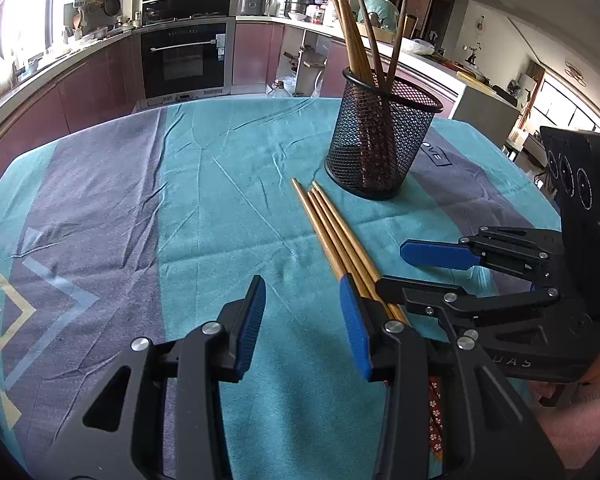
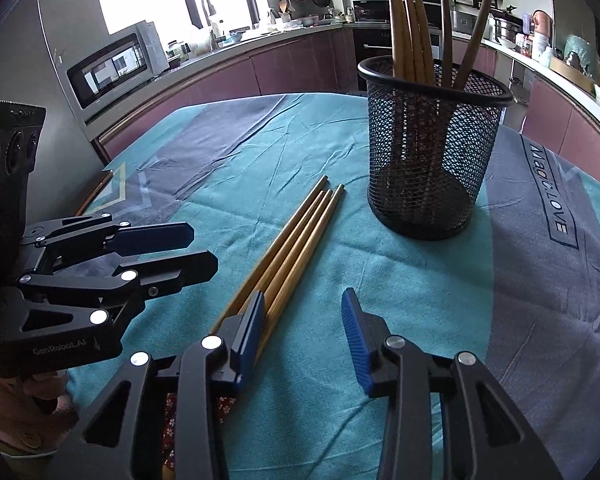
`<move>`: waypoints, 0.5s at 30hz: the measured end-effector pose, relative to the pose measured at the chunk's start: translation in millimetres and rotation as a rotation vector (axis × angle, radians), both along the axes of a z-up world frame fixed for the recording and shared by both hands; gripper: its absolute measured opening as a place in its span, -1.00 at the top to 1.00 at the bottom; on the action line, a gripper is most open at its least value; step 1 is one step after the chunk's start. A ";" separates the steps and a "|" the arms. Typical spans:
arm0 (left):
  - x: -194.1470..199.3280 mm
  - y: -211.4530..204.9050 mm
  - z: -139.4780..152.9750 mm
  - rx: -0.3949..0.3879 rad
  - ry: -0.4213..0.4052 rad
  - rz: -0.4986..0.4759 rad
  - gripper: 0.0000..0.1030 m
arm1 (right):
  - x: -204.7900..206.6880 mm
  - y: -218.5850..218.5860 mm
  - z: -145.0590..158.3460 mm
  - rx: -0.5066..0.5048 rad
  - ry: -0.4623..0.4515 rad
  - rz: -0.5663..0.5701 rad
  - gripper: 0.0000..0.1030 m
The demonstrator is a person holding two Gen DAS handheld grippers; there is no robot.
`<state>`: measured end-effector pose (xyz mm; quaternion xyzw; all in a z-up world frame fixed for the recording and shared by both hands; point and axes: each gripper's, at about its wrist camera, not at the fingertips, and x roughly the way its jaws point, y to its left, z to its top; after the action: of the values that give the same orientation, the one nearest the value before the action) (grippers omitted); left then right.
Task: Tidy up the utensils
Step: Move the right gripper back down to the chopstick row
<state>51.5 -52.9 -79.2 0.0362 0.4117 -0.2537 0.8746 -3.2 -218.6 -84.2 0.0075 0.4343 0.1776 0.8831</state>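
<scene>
Several golden-brown chopsticks (image 1: pixel 332 232) lie side by side on the teal and grey tablecloth (image 1: pixel 220 184), tips toward a black mesh holder (image 1: pixel 380 140). More wooden chopsticks stand upright in that holder. My left gripper (image 1: pixel 304 320) is open over bare cloth, and the chopsticks pass just outside its right finger. In the right wrist view the chopsticks (image 2: pixel 300 236) run down against the inner side of the left finger of my right gripper (image 2: pixel 304 328), which is open and presses on nothing. The holder (image 2: pixel 428 160) stands ahead to the right. Each gripper shows in the other's view: right gripper (image 1: pixel 420 272), left gripper (image 2: pixel 200 250).
Purple kitchen cabinets and a built-in oven (image 1: pixel 184 56) run behind the table's far edge. A microwave (image 2: pixel 112 64) stands at the left. A hand (image 2: pixel 20 400) holds the left gripper. A red floral patterned part (image 1: pixel 434 420) shows under the fingers.
</scene>
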 end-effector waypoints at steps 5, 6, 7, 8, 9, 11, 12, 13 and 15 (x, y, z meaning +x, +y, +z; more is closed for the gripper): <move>1.2 -5.4 -3.9 0.006 0.010 -0.013 0.26 | 0.4 0.9 0.4 -0.023 0.003 0.001 0.33; 1.7 -6.9 -4.7 0.007 0.013 -0.017 0.25 | 1.0 1.1 0.2 -0.021 0.005 0.000 0.34; 1.4 -7.5 -6.0 0.007 0.015 -0.020 0.24 | 1.2 0.5 0.1 -0.019 0.007 -0.002 0.34; 1.8 -9.3 -6.6 0.009 0.017 -0.023 0.23 | 1.1 -0.5 0.1 -0.019 0.008 -0.003 0.34; 1.8 -9.9 -7.3 0.009 0.018 -0.026 0.23 | 1.0 -1.2 0.2 -0.020 0.009 -0.003 0.35; 2.0 -12.0 -7.7 0.007 0.021 -0.037 0.23 | -0.1 -4.8 0.8 -0.020 0.010 -0.006 0.36; 1.9 -13.9 -8.0 0.009 0.021 -0.042 0.22 | -0.5 -6.1 1.0 -0.019 0.010 -0.008 0.37; 1.9 -15.4 -8.6 0.010 0.021 -0.047 0.21 | -0.5 -7.6 0.7 -0.020 0.013 -0.011 0.38; 3.2 -18.2 -10.4 0.016 0.027 -0.051 0.21 | -0.9 -9.5 0.2 -0.010 0.017 -0.015 0.38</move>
<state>54.7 -71.1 -89.6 0.0499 0.4244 -0.2730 0.8619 -4.1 -228.2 -84.1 0.0079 0.4426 0.1688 0.8807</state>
